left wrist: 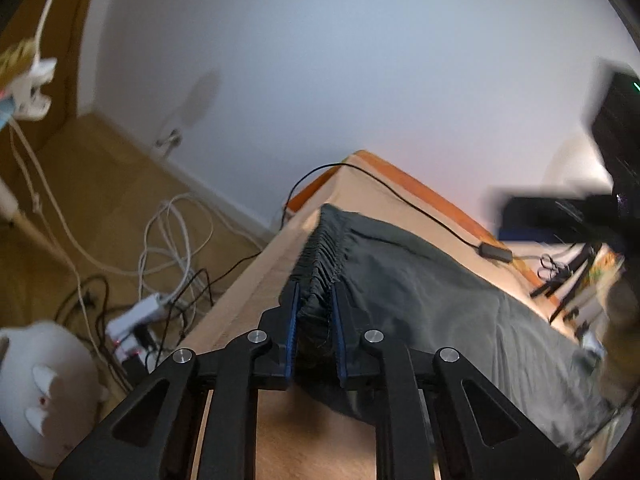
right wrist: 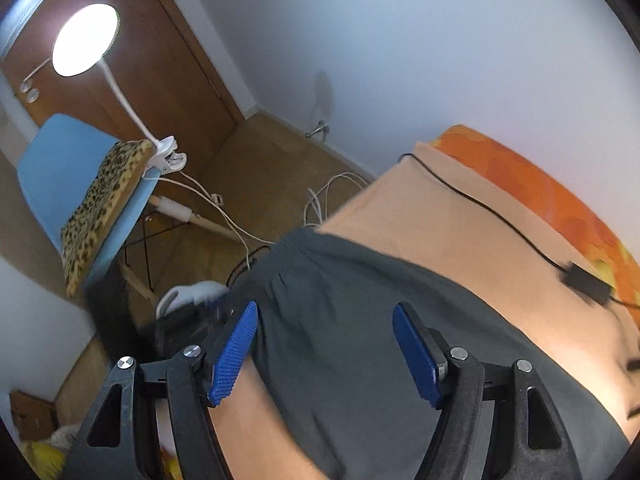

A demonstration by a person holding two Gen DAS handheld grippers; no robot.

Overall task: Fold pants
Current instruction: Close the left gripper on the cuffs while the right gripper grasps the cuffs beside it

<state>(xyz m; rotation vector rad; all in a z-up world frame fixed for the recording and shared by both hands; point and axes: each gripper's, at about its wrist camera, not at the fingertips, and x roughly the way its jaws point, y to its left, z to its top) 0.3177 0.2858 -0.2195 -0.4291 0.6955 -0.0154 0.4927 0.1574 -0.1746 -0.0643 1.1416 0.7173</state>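
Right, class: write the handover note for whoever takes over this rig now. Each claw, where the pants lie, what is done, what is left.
Left claw: shut on the gathered waistband of the dark grey pants.
Right claw: open, above the pants, gripping nothing.
Pants: spread on the peach-covered bed, waistband at its edge. A black cable lies on the bed beyond them.
Done: waistband gripped.
Left: no fold visible; the right claw probably needs a grip first.

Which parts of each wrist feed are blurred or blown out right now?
Left wrist view: the right edge smears with motion blur, while the dark grey fabric pants and the left claw pinching their waistband stay sharp. Right wrist view: the round white clip-on lamp is blown out; the orange patterned bedding is blurred.
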